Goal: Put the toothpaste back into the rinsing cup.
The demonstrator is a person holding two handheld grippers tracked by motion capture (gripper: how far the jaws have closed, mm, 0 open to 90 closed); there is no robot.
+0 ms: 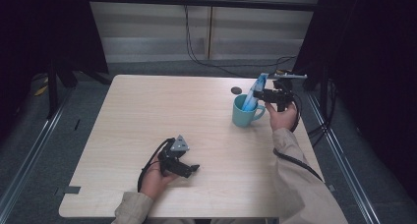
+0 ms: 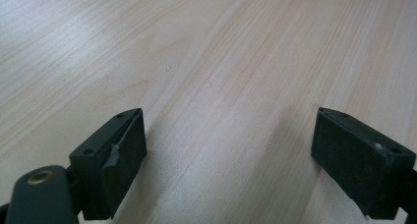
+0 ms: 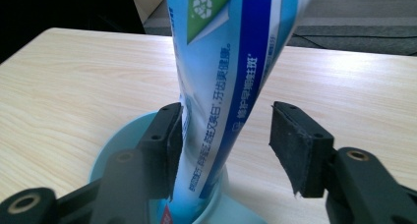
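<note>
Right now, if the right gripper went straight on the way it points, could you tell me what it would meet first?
Most likely the blue toothpaste tube standing in the teal mug: it already sits between the right gripper's open jaws, one pad at its side.

— How many things stand on the table (image 1: 147, 116)?
— One teal mug (image 1: 244, 117), one blue toothpaste tube (image 1: 254, 94) in it, one small dark disc (image 1: 236, 90).
— And grippers?
— Two: left gripper (image 1: 189, 171), right gripper (image 1: 260, 95).

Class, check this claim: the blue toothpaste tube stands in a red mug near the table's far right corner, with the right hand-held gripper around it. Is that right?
Not quite. The mug is light blue, not red, as the high view shows. The rest holds: the toothpaste tube stands in it, with the right hand-held gripper around it.
</note>
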